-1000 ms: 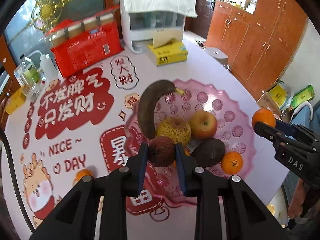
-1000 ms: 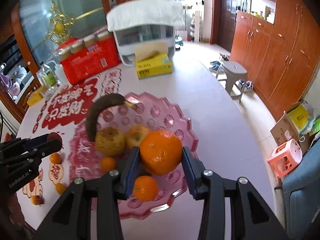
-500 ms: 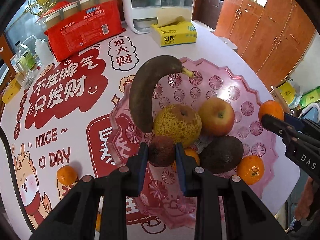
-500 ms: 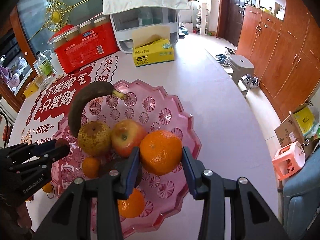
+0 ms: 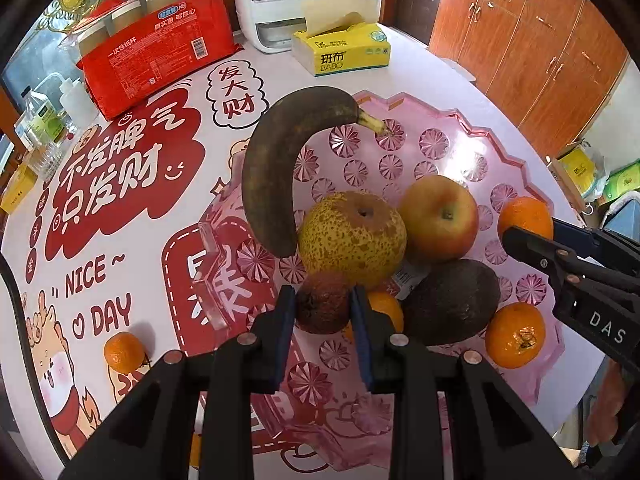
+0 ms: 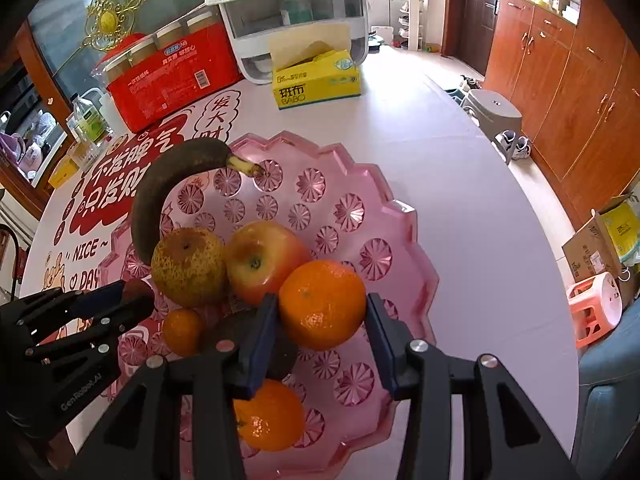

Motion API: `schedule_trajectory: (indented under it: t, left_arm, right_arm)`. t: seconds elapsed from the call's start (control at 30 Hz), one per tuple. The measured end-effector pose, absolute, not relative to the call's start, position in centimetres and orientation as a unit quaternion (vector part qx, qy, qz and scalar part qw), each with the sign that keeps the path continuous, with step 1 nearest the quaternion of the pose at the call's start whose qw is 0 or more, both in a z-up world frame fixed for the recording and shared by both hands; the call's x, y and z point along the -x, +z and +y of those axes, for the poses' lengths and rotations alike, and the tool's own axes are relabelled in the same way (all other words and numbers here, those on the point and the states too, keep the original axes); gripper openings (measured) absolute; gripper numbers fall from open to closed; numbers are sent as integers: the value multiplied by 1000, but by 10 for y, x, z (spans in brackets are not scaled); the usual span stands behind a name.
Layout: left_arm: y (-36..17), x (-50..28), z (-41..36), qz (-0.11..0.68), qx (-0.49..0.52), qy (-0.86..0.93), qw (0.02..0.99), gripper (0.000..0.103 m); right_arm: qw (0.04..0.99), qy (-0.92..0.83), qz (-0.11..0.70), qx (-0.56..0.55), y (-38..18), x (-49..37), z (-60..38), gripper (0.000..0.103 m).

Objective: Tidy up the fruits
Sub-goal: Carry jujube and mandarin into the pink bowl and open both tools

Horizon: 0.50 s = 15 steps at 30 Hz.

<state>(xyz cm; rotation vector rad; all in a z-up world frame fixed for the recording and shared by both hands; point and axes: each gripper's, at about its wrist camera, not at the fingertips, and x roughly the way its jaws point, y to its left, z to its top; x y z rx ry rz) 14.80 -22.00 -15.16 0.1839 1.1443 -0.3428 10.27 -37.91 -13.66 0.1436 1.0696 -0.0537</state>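
Held fruit, left: we log a dark, wrinkled round fruit (image 5: 323,304) clenched between the blue pads of the left gripper (image 5: 323,322), over the pink tray's rim at about 7 o'clock.
Held fruit, right: we log a large orange (image 6: 322,304) between the pads of the right gripper (image 6: 320,340); the jaws have just been easing apart, yet both pads seem to touch it, above the tray at about 5 o'clock.
Tray: pink cut-glass dish (image 6: 404,216) with a scalloped rim, on the table.
Tray contents: we count a blackened banana (image 5: 272,168) at 10 o'clock, a speckled pear (image 5: 352,236) at centre touching an apple (image 5: 440,216), an avocado (image 5: 452,300) at 5 o'clock, small mandarins (image 5: 516,334) beside it.
Off-tray item: one mandarin (image 5: 124,352) on the printed tablecloth (image 5: 120,184), well apart at 8 o'clock.
Backdrop, 12 o'clock: yellow tissue box (image 5: 344,52), red cup pack (image 5: 156,48).
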Motion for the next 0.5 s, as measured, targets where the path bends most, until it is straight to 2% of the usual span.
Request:
schedule_trajectory:
  t: [0.1, 0.13, 0.17, 0.23, 0.33, 0.5]
  left_arm:
    - [-149, -147, -218, 537, -84, -161, 824, 45]
    - [-148, -146, -218, 535, -82, -161, 825, 57]
    - [-146, -145, -217, 533, -81, -160, 827, 64]
    - [-142, -142, -215, 524, -84, -157, 833, 68]
    - [-138, -139, -212, 521, -88, -153, 835, 75]
    - [-129, -131, -201, 520, -81, -151, 837, 75]
  right_arm:
    - [858, -21, 509, -66, -137, -102, -377, 45]
    - [860, -20, 506, -65, -136, -102, -376, 47]
    - [862, -19, 502, -62, -134, -101, -375, 51]
    - [868, -24, 493, -56, -129, -100, -372, 56]
    - [871, -20, 487, -57, -124, -99, -370, 56]
    - [875, -24, 481, -58, -117, -91, -366, 56]
